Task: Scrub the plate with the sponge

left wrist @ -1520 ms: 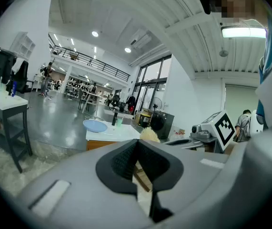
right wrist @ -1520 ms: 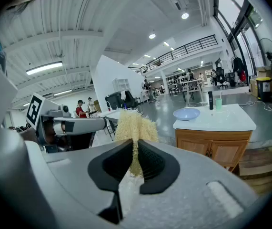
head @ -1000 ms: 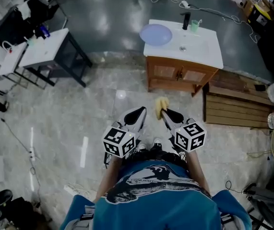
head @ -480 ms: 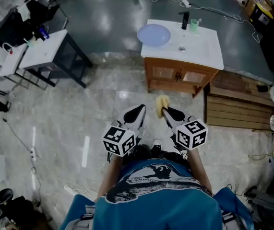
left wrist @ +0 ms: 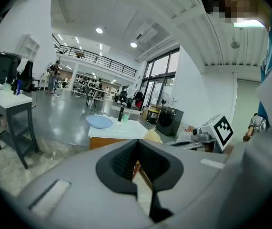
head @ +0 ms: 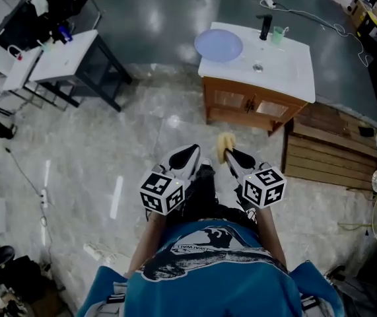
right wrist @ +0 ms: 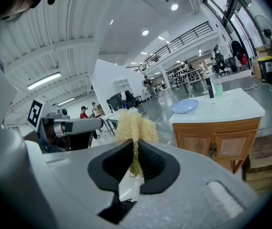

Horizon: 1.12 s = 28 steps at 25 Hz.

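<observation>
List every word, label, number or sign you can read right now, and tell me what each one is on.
No words or numbers are readable in any view.
Marker cubes on the left gripper and right gripper: black-and-white square patterns only, no letters.
Shirt print: any lettering is too small and blurred to read.
</observation>
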Available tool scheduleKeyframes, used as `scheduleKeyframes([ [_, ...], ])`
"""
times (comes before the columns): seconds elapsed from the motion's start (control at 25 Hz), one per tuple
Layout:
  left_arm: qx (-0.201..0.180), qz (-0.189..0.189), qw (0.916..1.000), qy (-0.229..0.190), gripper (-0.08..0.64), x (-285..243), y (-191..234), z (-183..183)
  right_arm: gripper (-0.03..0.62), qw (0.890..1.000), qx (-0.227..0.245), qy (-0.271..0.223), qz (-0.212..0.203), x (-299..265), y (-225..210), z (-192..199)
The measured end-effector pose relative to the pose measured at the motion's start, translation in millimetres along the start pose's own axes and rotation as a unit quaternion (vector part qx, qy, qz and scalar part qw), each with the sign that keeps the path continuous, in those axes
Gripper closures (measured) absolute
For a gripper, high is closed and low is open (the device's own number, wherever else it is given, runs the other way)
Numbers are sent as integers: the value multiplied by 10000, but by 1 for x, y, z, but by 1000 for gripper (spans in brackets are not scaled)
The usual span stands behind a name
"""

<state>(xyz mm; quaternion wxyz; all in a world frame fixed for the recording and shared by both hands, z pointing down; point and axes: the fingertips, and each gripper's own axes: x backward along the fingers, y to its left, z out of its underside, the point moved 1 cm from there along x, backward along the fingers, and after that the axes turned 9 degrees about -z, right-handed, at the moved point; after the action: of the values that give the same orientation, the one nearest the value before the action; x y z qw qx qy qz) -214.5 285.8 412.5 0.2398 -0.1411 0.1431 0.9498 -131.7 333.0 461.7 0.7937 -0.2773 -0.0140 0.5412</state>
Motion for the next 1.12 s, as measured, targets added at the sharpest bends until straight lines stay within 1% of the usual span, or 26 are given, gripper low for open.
scheduleKeyframes([
  [0.24,-7,18,9999,116,546,-28,12,-5,560,10000,-70,-10,-20,-17,-26,-14],
  [0.48,23,122,9998,149,546,-83,35,-24,560,10000,-57,68,39,-43,-67,-39],
  [0.72,-18,321,9993,201,546,-147,60,-58,560,9997,-38,146,174,-74,-119,-84],
  [0.96,68,274,9995,153,546,-203,104,-92,560,9994,30,241,229,-115,-164,-128],
  [1.12,127,302,9993,177,546,-234,127,-105,560,9991,51,269,327,-135,-191,-151],
])
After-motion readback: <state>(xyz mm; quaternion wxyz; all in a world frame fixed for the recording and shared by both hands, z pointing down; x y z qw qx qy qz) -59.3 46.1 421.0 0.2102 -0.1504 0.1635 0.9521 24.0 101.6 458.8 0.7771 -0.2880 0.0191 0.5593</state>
